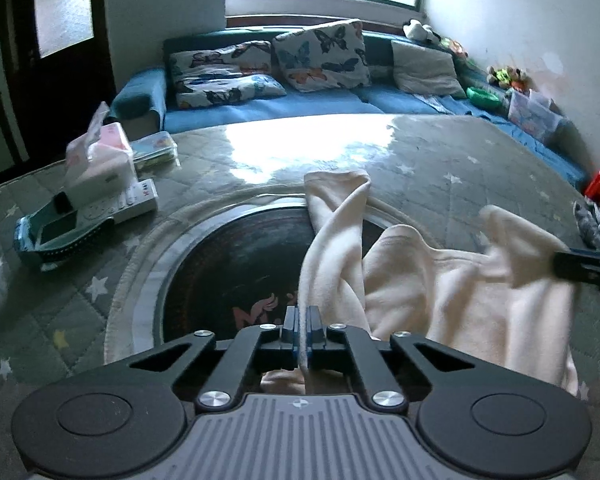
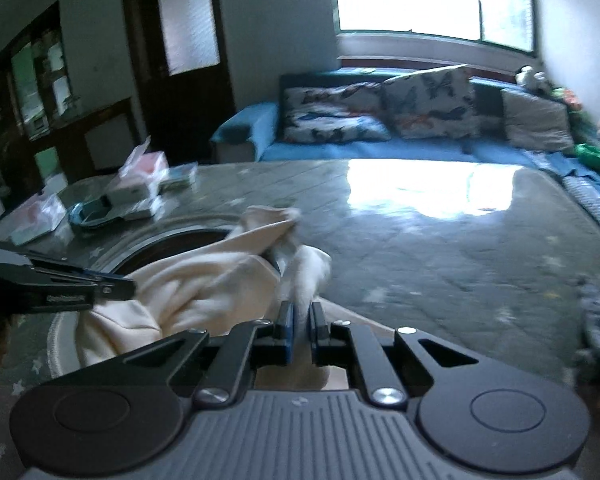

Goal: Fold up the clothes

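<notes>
A cream garment hangs bunched between my two grippers above the table. My left gripper is shut on one edge of it; a sleeve trails forward over the dark round inset. My right gripper is shut on another edge of the cream garment. The right gripper shows at the right edge of the left wrist view. The left gripper shows at the left of the right wrist view, its tips pinching the cloth.
The table has a grey star-print quilted cover with a dark round inset. Tissue packs, a remote and a teal tray lie at the left. A blue sofa with cushions stands behind. A patterned cloth lies at the right edge.
</notes>
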Demonstrator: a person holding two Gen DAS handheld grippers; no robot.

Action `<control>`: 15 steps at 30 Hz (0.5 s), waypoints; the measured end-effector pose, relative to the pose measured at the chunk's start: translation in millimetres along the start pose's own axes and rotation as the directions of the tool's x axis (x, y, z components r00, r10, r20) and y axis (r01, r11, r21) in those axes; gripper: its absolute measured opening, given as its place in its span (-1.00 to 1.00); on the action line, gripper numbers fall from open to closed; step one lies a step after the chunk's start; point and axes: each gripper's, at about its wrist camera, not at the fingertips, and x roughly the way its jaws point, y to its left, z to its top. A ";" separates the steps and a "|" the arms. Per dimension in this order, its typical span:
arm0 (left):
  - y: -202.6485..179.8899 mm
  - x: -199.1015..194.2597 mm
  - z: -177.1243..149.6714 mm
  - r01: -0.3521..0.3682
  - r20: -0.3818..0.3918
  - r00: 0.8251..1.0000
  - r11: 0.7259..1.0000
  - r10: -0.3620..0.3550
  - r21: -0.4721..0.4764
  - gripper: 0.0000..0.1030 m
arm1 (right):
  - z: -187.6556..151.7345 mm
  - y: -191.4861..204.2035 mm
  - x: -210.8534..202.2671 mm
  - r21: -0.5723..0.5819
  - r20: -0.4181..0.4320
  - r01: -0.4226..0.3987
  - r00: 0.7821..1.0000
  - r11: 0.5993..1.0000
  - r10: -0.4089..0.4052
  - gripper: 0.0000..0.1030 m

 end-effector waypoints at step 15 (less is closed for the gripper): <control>68.9 -85.9 -52.5 -0.154 0.033 0.986 0.975 0.162 -0.162 -0.95 | -52.2 -68.3 -83.8 0.134 0.045 0.167 0.984 0.977 -0.175 -0.87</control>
